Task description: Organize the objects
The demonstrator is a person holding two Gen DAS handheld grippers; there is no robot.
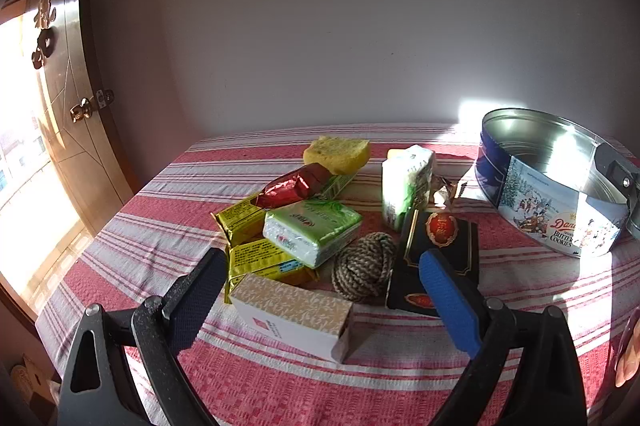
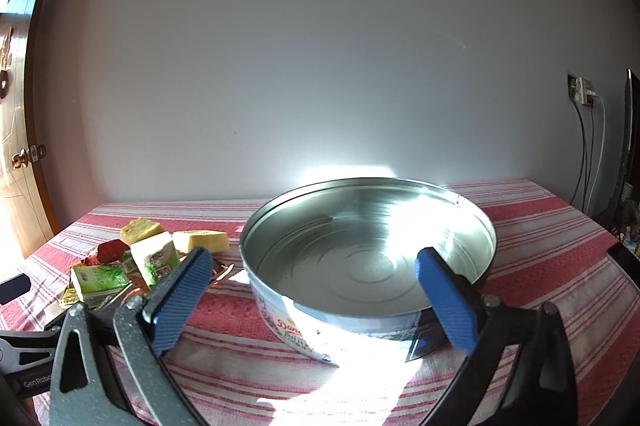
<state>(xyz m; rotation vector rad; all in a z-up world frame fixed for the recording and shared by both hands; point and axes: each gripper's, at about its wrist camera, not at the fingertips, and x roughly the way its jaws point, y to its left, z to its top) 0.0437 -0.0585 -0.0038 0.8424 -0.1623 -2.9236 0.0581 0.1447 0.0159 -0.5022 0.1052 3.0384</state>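
My left gripper point(image 1: 320, 266) is open and empty, just above a beige patterned box point(image 1: 296, 314). Beyond it lie a coil of rope point(image 1: 364, 266), a black box with a red emblem point(image 1: 440, 246), green tissue packs point(image 1: 312, 230), yellow-green packets point(image 1: 240, 216), a red foil packet point(image 1: 292, 185) and yellow sponges point(image 1: 336, 153). The round butter cookie tin point(image 1: 548, 185) stands open at the right. My right gripper point(image 2: 316, 266) is open and empty, its fingers astride the near rim of the tin point(image 2: 368, 250), whose inside is bare metal.
A red and white striped cloth point(image 1: 400, 366) covers the table, which stands against a white wall. A wooden door point(image 1: 60, 85) stands at the left. A socket with cables point(image 2: 584, 93) is on the wall at the right.
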